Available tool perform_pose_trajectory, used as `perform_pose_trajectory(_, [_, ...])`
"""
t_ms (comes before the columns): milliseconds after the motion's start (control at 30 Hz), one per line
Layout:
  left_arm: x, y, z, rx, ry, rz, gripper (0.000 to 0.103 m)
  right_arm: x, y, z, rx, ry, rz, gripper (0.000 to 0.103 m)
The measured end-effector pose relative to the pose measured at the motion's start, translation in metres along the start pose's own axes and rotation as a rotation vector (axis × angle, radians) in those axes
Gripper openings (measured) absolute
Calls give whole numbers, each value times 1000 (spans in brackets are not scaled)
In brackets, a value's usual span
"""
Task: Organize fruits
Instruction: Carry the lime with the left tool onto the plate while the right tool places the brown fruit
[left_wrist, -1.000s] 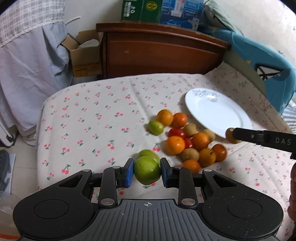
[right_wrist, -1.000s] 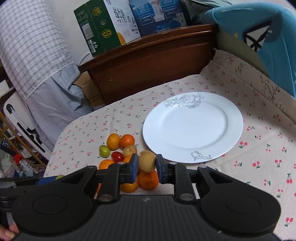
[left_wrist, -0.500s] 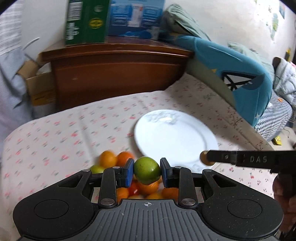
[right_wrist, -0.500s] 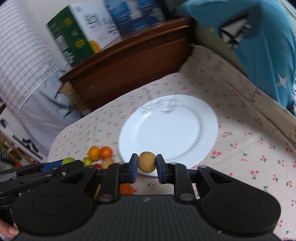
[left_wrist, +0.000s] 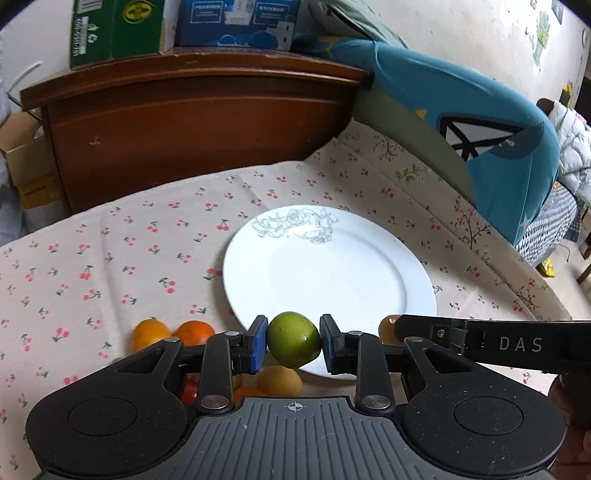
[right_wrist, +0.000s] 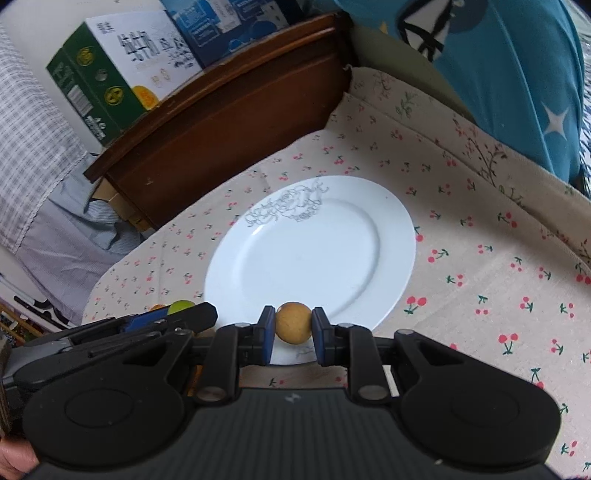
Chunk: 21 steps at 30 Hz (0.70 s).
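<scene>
My left gripper (left_wrist: 293, 343) is shut on a green fruit (left_wrist: 293, 344) and holds it over the near rim of the white plate (left_wrist: 332, 266). My right gripper (right_wrist: 293, 328) is shut on a small round tan fruit (right_wrist: 293, 322), also over the plate's near rim (right_wrist: 314, 251). The right gripper shows from the side in the left wrist view (left_wrist: 391, 330), just right of the left one. Oranges (left_wrist: 194, 332) and other fruits lie on the cherry-print cloth, partly hidden under the left gripper.
A wooden headboard (left_wrist: 192, 122) with cartons (left_wrist: 118, 29) on top stands behind the cloth. A blue pillow (left_wrist: 480, 140) leans at the right. A cardboard box (left_wrist: 22, 158) sits at the far left.
Both grippers have carried their fruits from the fruit pile rightwards to the near rim of the plate. The pile has dropped to the lower left of the left wrist view.
</scene>
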<state>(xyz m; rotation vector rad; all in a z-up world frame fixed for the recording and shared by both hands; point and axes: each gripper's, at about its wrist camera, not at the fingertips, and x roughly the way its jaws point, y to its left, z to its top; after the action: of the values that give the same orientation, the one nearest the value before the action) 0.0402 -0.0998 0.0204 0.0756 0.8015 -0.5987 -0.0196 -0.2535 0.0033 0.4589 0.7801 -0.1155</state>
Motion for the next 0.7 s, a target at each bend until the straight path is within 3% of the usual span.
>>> perform_pose_trajectory(400, [2, -2, 5, -21, -14, -6, 33, 3, -2, 3, 5, -22, 0, 24])
perform_pose_trajectory(533, [-11, 1, 7, -35, -38, 25, 51, -2, 2, 3, -18, -38, 5, 24])
perform_pose_trajectory(633, [-18, 1, 8, -30, -39, 31, 51, -4, 3, 3, -34, -37, 27, 24])
perform_pose_trajectory(700, [-23, 2, 8, -24, -26, 58, 57, -5, 5, 1, -51, -34, 34, 25])
